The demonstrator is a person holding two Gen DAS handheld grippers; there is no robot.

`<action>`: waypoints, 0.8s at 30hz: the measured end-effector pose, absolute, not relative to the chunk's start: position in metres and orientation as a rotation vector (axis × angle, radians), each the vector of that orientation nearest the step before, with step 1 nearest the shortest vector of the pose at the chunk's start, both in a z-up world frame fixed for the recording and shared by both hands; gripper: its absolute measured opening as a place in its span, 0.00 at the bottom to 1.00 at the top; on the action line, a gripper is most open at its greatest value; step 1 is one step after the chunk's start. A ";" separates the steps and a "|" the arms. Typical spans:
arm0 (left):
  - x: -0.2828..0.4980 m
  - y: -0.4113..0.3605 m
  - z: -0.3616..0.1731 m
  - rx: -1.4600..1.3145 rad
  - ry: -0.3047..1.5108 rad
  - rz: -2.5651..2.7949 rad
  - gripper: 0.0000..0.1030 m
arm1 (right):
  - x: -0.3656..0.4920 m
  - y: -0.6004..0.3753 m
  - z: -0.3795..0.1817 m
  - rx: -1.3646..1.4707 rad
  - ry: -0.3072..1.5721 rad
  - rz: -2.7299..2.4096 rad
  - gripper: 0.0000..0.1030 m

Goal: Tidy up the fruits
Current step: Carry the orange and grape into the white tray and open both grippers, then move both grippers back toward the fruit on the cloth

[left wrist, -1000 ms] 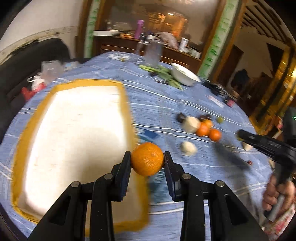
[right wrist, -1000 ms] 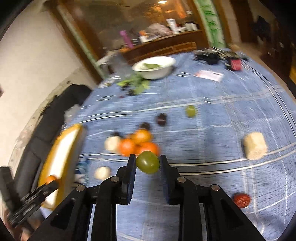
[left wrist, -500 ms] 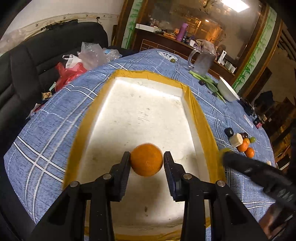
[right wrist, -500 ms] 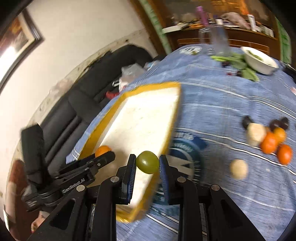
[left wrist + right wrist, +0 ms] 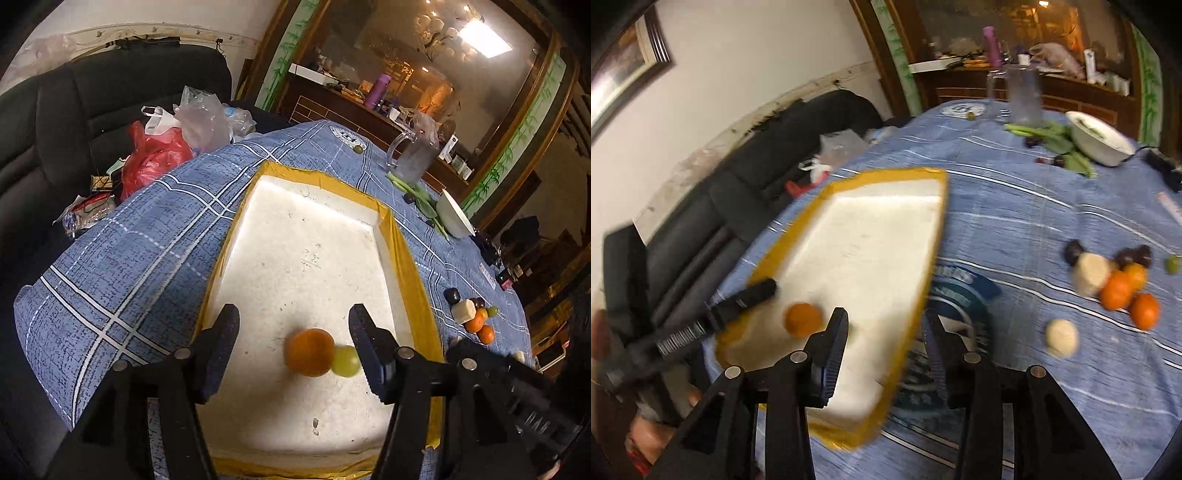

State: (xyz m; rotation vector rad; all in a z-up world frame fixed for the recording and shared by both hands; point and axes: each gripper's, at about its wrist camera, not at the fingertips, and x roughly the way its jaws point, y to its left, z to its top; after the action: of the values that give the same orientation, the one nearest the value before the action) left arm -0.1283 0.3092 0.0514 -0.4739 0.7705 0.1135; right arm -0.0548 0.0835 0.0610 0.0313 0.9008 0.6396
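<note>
Both sets of jaws have just been opening: the left gripper (image 5: pixel 291 347) and right gripper (image 5: pixel 884 343) stand apart, holding nothing. The round orange mandarin (image 5: pixel 309 351) and green grape (image 5: pixel 346 361) now lie touching inside the white yellow-rimmed foam tray (image 5: pixel 413 280), near its front edge; 2 fruits delivered.

A lived-in home dining room. A round table under a blue checked tablecloth (image 5: pixel 122 266) fills the middle. At ten o'clock a black sofa (image 5: pixel 74 110) holds plastic shopping bags (image 5: pixel 177 136). At one o'clock a dark wooden sideboard (image 5: pixel 332 107), cluttered with bottles, stands below a large framed mirror (image 5: pixel 424 55).
</note>
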 end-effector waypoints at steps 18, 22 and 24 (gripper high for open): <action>-0.146 0.283 0.074 -0.400 0.747 0.072 0.60 | -0.101 0.091 0.039 -0.004 0.979 0.691 0.29; -0.151 0.266 0.085 -0.348 0.726 0.056 0.66 | -0.107 0.052 0.061 0.013 0.881 0.623 0.30; -0.154 0.254 0.092 -0.319 0.711 0.043 0.67 | -0.108 0.025 0.070 0.016 0.841 0.566 0.32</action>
State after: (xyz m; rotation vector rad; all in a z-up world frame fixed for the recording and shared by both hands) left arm -0.1536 0.2538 0.0919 -0.3195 0.7105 0.0435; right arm -0.1077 0.0251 0.0705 0.0165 0.8406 0.5656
